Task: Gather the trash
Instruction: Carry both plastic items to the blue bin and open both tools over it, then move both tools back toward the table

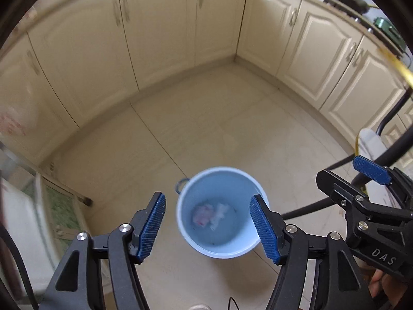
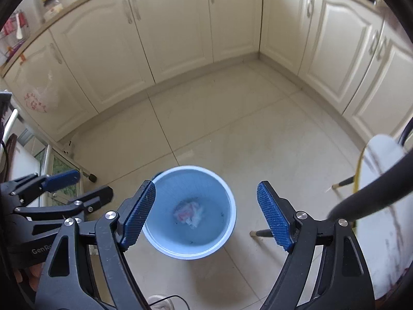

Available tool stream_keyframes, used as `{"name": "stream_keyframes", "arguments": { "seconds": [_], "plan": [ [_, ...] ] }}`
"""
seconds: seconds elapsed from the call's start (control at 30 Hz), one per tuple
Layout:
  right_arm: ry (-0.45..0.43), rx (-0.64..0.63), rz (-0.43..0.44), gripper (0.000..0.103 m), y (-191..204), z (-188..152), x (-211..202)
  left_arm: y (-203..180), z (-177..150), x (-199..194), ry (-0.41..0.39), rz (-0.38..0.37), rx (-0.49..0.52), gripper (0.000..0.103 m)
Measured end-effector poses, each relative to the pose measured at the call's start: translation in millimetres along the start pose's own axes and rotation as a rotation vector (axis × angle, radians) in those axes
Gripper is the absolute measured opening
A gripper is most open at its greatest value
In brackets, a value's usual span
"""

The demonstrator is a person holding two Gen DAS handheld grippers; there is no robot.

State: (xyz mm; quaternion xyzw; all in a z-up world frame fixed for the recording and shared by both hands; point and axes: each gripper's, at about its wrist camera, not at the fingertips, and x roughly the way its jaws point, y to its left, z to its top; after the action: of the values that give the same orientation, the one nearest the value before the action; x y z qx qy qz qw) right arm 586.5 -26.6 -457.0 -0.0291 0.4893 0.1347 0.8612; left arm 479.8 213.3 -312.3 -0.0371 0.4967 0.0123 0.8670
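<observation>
Holding my left gripper (image 1: pixel 207 228) and right gripper (image 2: pixel 206 214), jaws apart, over bucket (image 2: pixel 227 240): pale blue, crumpled trash (image 2: pixel 189 213) at its six o'clock.

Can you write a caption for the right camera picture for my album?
Open right tongs above a blue bin holding crumpled trash on the kitchen floor.

bin (image 2: pixel 165 245) pale blue | trash (image 2: pixel 189 213) pink-white | fingers (image 2: pixel 271 214) blue, ridged | cabinets (image 2: pixel 180 33) cream
</observation>
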Motion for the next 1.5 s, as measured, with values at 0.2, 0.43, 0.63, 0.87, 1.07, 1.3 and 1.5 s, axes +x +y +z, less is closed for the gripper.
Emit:
{"name": "stream_keyframes", "arguments": {
  "seconds": [0.2, 0.43, 0.63, 0.87, 1.07, 1.3, 1.5],
  "plan": [
    [-0.176, -0.031, -0.015, 0.092, 9.6, -1.4, -115.5, -25.3, -16.9, -121.2, -0.239, 0.093, 0.013, 0.078],
    [-0.393, -0.027, -0.085, 0.103, 4.9, -22.9, -273.2, -94.2, -58.7, -247.4, -0.474, 0.056, 0.018, 0.092],
    [-0.532, 0.026, -0.164, 0.103, -7.4, -57.6, -401.8, -162.6, -117.0, -328.9, -0.635, 0.000, 0.059, 0.102],
    [-0.648, 0.117, -0.266, 0.103, -31.4, -103.7, -524.0, -219.0, -193.5, -393.7, -0.748, -0.078, 0.103, 0.102],
    [-0.731, 0.149, -0.349, 0.103, -49.0, -137.2, -602.4, -214.5, -255.3, -458.5, -0.833, -0.126, 0.163, 0.102],
    [-0.849, 0.175, -0.411, 0.103, -49.4, -160.5, -665.5, -196.3, -309.5, -489.9, -0.938, -0.131, 0.190, 0.102],
    [-0.881, 0.176, -0.421, 0.103, -44.4, -168.8, -687.5, -191.0, -338.0, -495.5, -0.970, -0.126, 0.177, 0.102]
  ]
}}
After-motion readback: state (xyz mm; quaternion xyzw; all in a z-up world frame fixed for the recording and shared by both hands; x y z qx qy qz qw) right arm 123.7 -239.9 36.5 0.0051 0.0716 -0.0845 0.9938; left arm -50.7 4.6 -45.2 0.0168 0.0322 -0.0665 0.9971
